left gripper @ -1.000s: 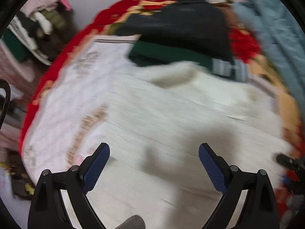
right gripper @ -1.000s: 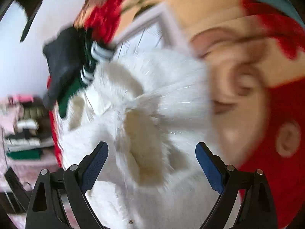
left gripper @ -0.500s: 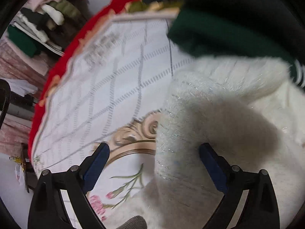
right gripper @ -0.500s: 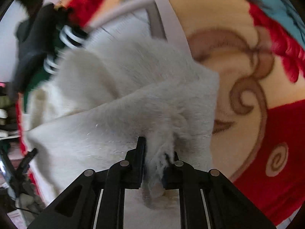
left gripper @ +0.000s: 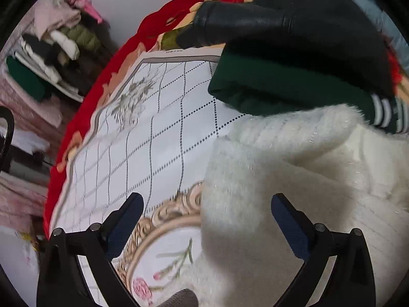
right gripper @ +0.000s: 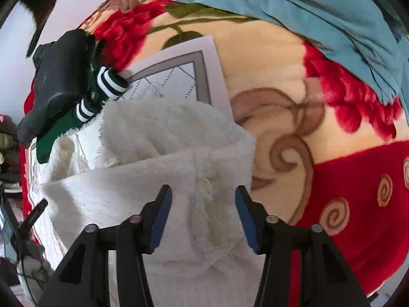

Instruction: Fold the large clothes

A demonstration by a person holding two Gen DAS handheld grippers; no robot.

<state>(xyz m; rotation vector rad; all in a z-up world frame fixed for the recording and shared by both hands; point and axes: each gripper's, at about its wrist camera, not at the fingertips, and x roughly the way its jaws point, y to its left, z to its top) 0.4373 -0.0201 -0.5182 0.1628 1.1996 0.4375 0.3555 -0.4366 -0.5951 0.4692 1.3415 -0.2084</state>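
Note:
A fluffy white knit sweater (left gripper: 294, 168) lies bunched on a white checked sheet (left gripper: 143, 133) on the bed. My left gripper (left gripper: 204, 220) is open and hovers over the sweater's left edge, holding nothing. In the right wrist view the sweater (right gripper: 163, 153) lies partly folded over itself. My right gripper (right gripper: 202, 209) is open, its jaws either side of a raised bunch of the sweater's cloth without clamping it.
A folded dark green garment with white stripes (left gripper: 281, 87) and a black leather jacket (left gripper: 294, 23) lie behind the sweater. A red floral blanket (right gripper: 345, 179) covers the bed, with a light blue quilt (right gripper: 281, 2) at the back. Stacked clothes (left gripper: 56, 51) fill shelves at left.
My right gripper was shut on the sweater's cloth half a second ago and has now opened, releasing it. My left gripper stayed open and shifted only slightly over the sweater's edge.

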